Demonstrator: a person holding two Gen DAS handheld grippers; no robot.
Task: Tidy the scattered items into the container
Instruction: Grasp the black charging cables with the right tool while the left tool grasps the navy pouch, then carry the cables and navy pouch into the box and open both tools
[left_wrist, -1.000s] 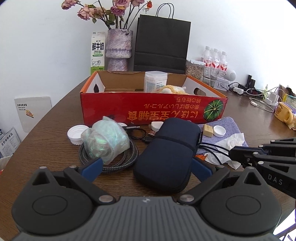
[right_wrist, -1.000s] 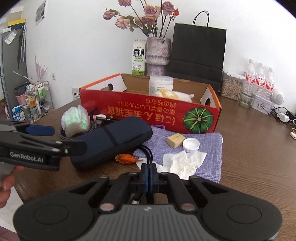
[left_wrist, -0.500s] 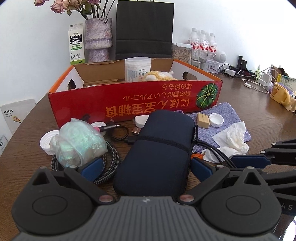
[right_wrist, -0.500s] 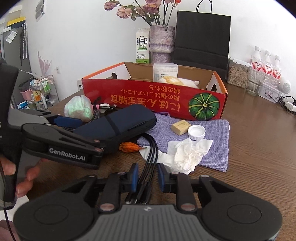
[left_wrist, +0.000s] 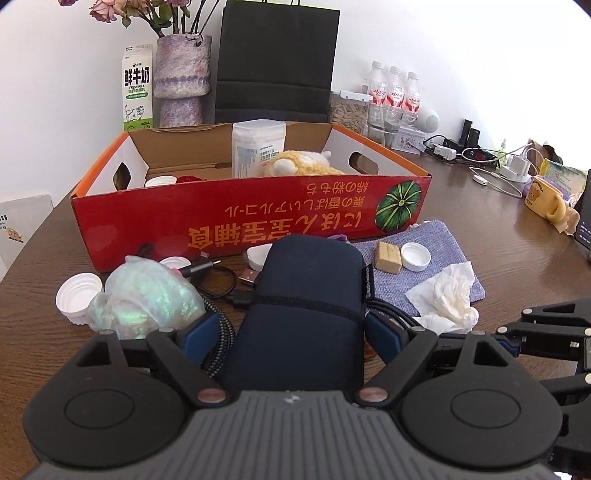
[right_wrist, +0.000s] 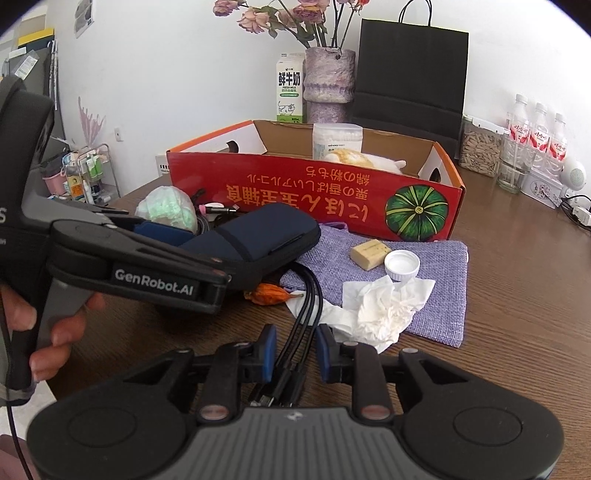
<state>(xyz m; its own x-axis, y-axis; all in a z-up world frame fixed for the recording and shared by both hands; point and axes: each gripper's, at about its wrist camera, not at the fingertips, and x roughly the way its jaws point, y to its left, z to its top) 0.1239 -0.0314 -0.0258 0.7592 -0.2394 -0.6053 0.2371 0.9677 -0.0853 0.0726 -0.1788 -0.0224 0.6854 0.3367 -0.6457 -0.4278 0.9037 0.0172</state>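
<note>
A navy zip pouch (left_wrist: 306, 288) lies on the brown table in front of the red cardboard box (left_wrist: 258, 225). My left gripper (left_wrist: 291, 336) straddles the pouch's near end. Its jaws are closing, and the left pad still stands clear of the pouch beside a braided cable (left_wrist: 221, 332). From the right wrist view the left gripper (right_wrist: 188, 258) reaches over the pouch (right_wrist: 258, 236). My right gripper (right_wrist: 295, 352) is slightly open, with a bundle of black cables (right_wrist: 306, 291) lying loose between its pads.
Around the pouch lie a green plastic bundle (left_wrist: 147, 295), white caps (left_wrist: 79, 291), a tan block (left_wrist: 388, 256), a crumpled tissue (left_wrist: 447, 299) and a purple cloth (left_wrist: 443, 273). The box holds a plastic tub (left_wrist: 258, 147) and a plush toy (left_wrist: 303, 168). Behind stand a vase (left_wrist: 183, 77) and bottles (left_wrist: 393, 92).
My left gripper has moved forward over the pouch and its jaws have narrowed. The right gripper, shut on the black cables a second ago, has let them go.
</note>
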